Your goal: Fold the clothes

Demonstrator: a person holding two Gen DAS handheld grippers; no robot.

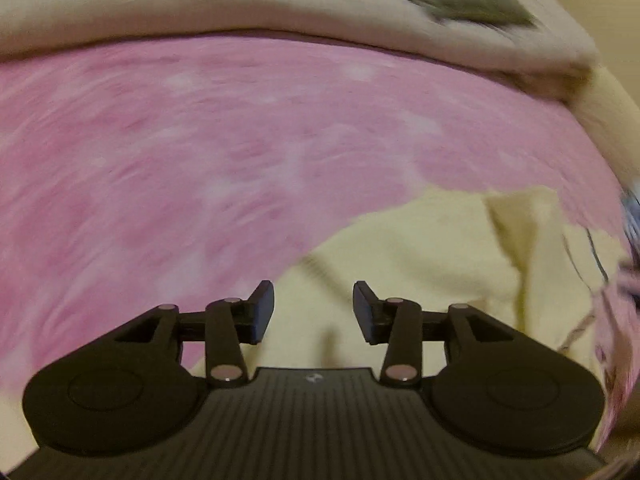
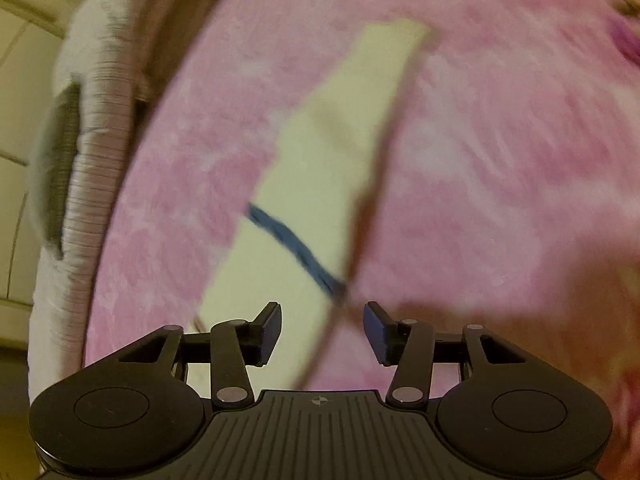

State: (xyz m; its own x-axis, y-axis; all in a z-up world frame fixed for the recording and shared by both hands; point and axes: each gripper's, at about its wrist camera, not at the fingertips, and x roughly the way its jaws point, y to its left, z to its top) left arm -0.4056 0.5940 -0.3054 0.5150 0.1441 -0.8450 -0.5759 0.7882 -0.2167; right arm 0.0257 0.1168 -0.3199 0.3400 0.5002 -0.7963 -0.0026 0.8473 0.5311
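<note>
On one pink blanket (image 1: 200,152), one pale-yellow garment (image 2: 320,168); two grippers' (image 1: 313,312) (image 2: 322,332) jaws apart, empty.

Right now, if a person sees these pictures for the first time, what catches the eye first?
The pink blanket fills both views. A pale yellow garment with a blue stripe lies on it, reaching toward the open right gripper. The open left gripper hangs above the yellow cloth.
</note>
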